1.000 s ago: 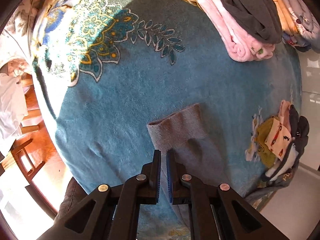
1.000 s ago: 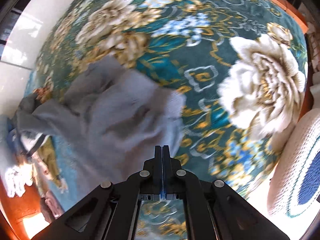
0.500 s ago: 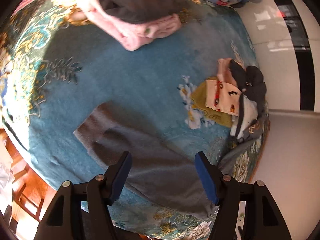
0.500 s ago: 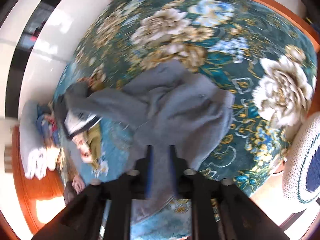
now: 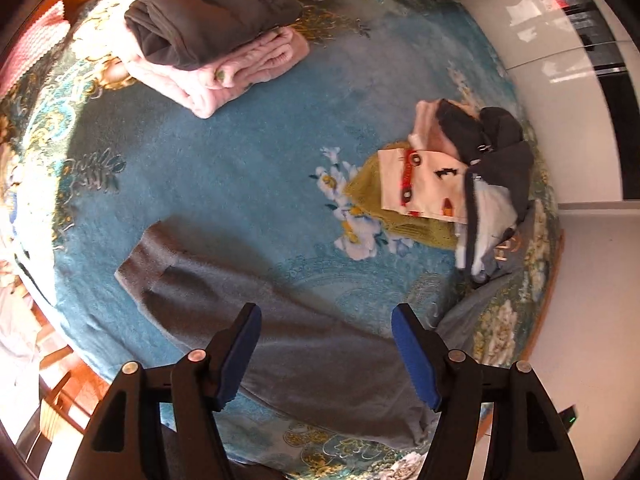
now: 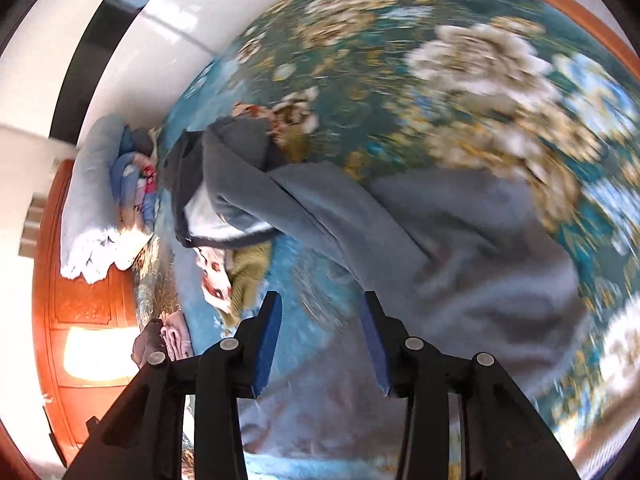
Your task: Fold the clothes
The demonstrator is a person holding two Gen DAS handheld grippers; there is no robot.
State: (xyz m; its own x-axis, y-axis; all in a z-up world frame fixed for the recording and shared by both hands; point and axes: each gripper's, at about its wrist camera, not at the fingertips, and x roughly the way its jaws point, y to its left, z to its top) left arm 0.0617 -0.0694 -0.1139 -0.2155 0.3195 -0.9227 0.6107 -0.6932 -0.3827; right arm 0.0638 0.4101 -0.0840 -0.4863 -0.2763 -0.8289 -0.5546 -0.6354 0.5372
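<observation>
Both claws are released: the left claw (image 5: 326,354) gapes and the right claw (image 6: 320,344) is opening above the soft, limp grey garment (image 5: 280,332); grip its cuff ahead-left.

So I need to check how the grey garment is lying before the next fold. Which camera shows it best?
The left wrist view: the grey garment is sharp there, lying flat on the blue blanket, one cuffed end clear. The right wrist view shows more of its bulk, but blurred and bunched, running toward the pile of clothes.
</observation>
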